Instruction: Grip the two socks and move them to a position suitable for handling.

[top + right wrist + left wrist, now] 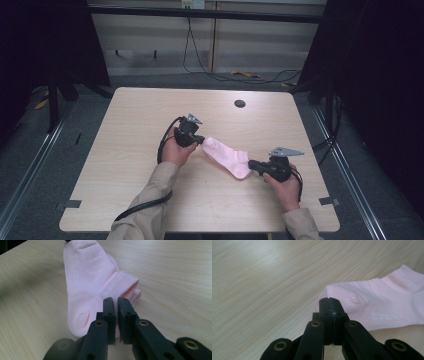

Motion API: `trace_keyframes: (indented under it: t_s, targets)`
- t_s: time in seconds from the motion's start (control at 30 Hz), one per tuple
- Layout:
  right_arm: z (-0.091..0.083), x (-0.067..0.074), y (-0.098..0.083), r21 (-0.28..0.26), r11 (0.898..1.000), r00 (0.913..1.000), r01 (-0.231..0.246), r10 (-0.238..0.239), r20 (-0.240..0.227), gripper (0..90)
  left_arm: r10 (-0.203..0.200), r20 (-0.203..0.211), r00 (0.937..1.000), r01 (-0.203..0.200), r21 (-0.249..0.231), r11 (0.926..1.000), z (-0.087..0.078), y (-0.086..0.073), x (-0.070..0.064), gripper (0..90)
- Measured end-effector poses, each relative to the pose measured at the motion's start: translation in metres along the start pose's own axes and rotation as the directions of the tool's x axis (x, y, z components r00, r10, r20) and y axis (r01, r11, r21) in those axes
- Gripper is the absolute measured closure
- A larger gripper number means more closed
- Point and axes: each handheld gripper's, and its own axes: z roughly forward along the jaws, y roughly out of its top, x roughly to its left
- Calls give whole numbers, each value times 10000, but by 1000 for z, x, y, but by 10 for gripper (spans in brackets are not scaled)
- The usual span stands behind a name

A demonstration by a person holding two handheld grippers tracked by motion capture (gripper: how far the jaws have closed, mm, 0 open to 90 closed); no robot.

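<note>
A pink ankle sock (227,156) lies flat on the light wooden table (140,110), stretched between my two grippers. My left gripper (201,141) sits at its toe end. In the left gripper view the jaws (329,300) are pressed together right at the puckered toe of the sock (382,302). My right gripper (251,163) is at the cuff end. In the right gripper view its jaws (116,300) stand almost together, a thin gap between them, over the sock's (85,280) cuff edge. The fabric between the pads is hidden.
A dark round cable hole (239,103) is set in the table near its far edge. Black cables (200,65) run over the floor behind the table. Dark frames stand at both sides. Bare wood surrounds the sock.
</note>
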Motion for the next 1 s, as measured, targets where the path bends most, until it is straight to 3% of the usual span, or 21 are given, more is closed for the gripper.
trace_keyframes:
  t_s: [0.2, 0.3, 0.7, 1.0]
  targets:
    - [-2, -3, -1, 21, 10000, 9999, -23, 23, 105, 851, -75, 4, 10000, 75, 23, 10000, 7, -3, -2, 896]
    - [-2, -5, -3, 56, 9999, 9998, -120, 119, 140, 851, 99, -5, 10000, -99, 168, 9998, 11, -4, -3, 895]
    - [3, -5, -8, 425, 9991, 9998, 63, -72, 203, 848, 124, -188, 9997, -114, 529, 9985, 31, -12, -4, 891]
    - [4, -4, -5, 582, 9979, 9983, 300, -329, 488, 846, 354, -375, 9987, -331, 582, 9978, 30, -14, -7, 891]
